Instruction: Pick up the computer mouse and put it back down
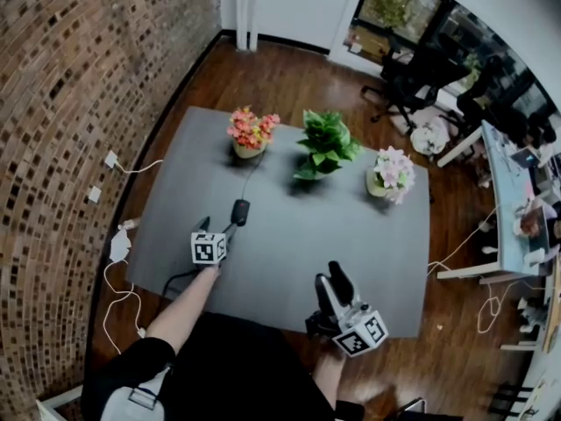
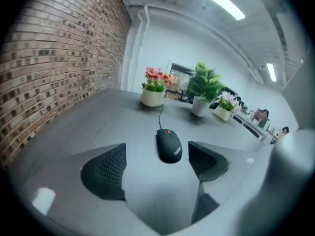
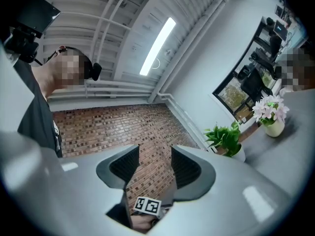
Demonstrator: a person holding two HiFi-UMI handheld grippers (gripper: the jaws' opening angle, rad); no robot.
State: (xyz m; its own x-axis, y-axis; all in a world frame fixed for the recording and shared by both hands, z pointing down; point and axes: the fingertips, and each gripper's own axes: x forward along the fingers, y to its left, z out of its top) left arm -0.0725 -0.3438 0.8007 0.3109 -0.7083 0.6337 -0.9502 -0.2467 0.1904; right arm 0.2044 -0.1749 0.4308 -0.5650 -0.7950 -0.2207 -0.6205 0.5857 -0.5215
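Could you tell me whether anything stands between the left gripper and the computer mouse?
Nothing visible does. The computer mouse lies on the bare grey table just ahead of the left gripper, whose jaws stand apart and empty. Its cable runs off on the far side.

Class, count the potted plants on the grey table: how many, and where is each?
3. Along the far edge: orange-pink flowers on the left, a green leafy plant in the middle, pale pink flowers on the right. None appears hidden.
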